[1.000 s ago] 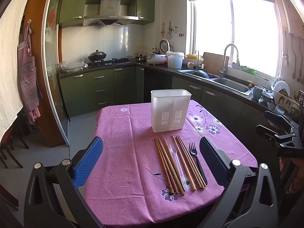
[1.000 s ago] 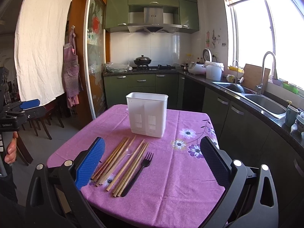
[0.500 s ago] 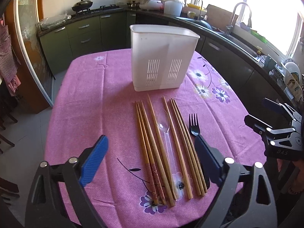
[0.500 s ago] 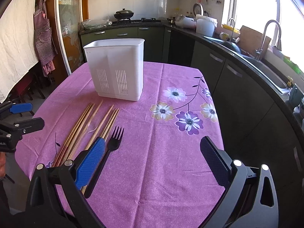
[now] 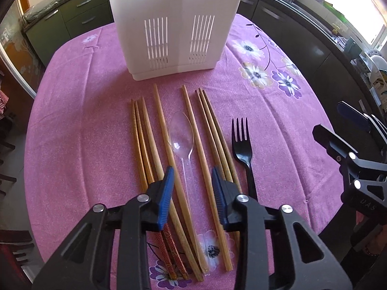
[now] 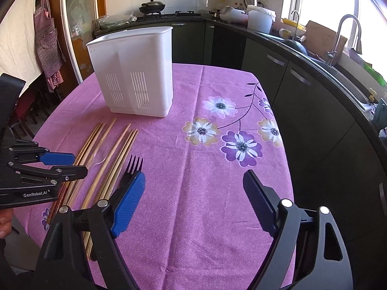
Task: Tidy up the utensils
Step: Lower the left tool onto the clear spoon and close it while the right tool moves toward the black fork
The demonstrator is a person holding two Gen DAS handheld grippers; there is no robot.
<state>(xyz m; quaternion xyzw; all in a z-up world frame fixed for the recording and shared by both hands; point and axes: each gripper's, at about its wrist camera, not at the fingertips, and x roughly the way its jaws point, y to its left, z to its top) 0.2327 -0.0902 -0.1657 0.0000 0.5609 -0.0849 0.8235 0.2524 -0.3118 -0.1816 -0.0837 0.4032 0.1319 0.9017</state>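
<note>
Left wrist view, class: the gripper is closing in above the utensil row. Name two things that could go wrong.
1. The left gripper straddles the clear plastic spoon and two wooden chopsticks, so it may pinch all three.
2. The thin spoon lies flat on the pink floral tablecloth, so the blue pads may slip or snag the cloth.

A: Where is there room to pass?
B: The desk (image 6: 217, 217) lies bare right of the fork (image 6: 130, 169)

A: What blocks the way?
B: The white caddy (image 5: 176, 24) stands just behind the chopsticks (image 5: 145, 145), which crowd the clear spoon (image 5: 181, 140)
</note>
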